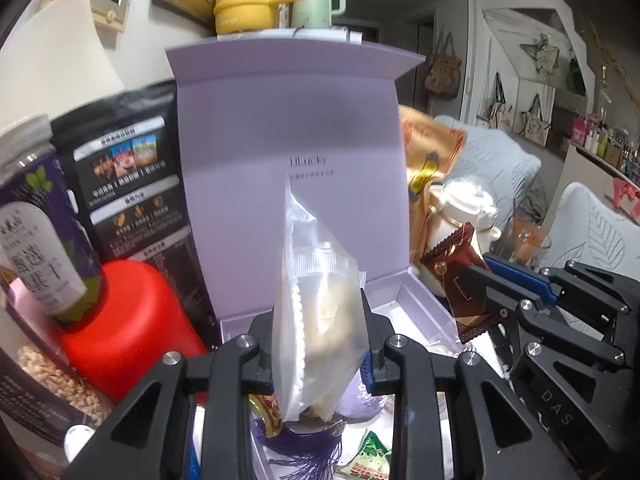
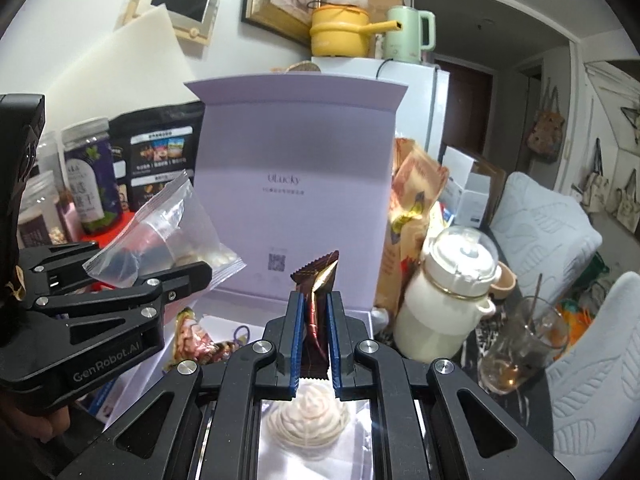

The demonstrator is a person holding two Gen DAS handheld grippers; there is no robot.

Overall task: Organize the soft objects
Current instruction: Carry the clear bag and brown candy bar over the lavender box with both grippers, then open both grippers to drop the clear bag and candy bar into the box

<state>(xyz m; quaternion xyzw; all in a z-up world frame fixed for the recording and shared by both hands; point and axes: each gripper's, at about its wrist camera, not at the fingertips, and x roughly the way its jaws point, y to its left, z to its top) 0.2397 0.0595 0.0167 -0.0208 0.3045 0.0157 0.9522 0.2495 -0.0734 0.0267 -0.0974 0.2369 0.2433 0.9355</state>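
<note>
In the left wrist view, our left gripper clamped a clear pastry packet at centre, before the lilac box lid. The right wrist view alone showed our right gripper pinching a brown wrapper over a swirled pastry at bottom centre.

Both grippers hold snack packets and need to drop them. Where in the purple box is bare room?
In the purple box, bare floor shows along the back wall under the lid, right of the purple cord. The front-left is crowded by a printed packet; a white pastry fills the front.
</note>
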